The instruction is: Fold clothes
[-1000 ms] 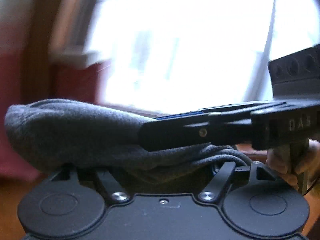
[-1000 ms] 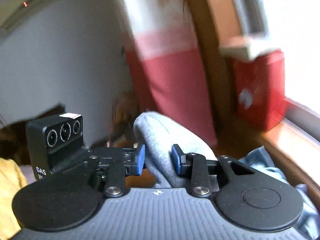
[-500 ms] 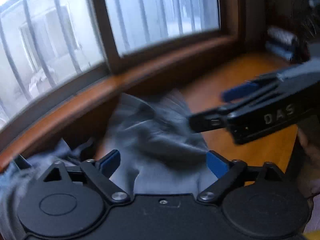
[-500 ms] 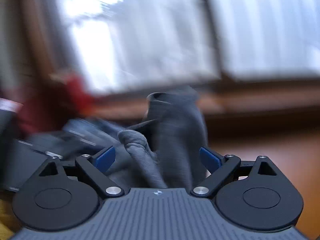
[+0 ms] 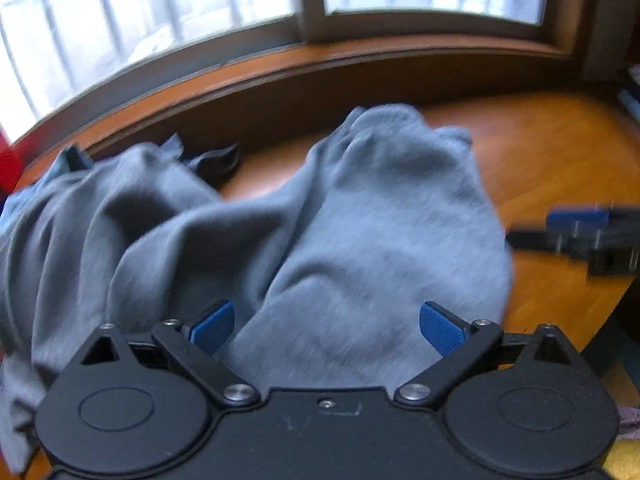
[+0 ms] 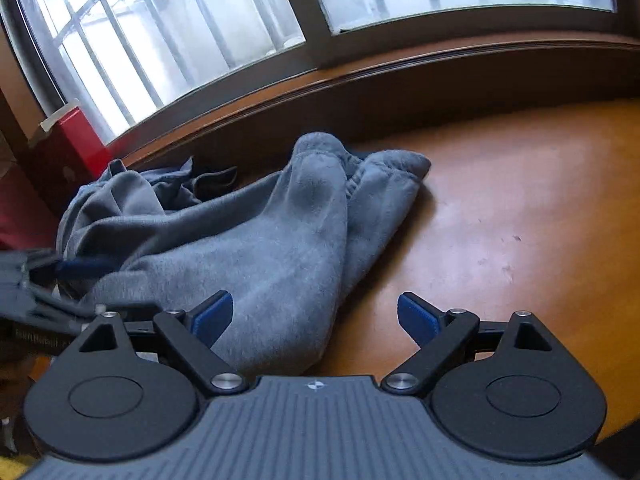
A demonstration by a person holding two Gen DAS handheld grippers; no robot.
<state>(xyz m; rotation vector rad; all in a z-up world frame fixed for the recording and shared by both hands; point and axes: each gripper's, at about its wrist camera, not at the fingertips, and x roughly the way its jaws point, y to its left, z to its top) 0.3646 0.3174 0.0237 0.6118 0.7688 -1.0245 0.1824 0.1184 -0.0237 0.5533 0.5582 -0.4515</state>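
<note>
Crumpled garment on the table below the window

A grey fleece garment (image 6: 256, 248) lay on the orange wooden table (image 6: 520, 220), filling the left and centre of the frame. Behind it, across the top, ran the barred window (image 6: 180, 28). A red box (image 6: 76, 136) sat at upper left, beside the garment's far end.

Glossy orange-brown wooden table (image 6: 520, 208); dark brown wooden window sill (image 6: 400, 76) along far edge; wide barred window with pale frame (image 6: 312, 8) behind, bright white daylight; red box with white lid (image 6: 76, 136) at left by sill
</note>
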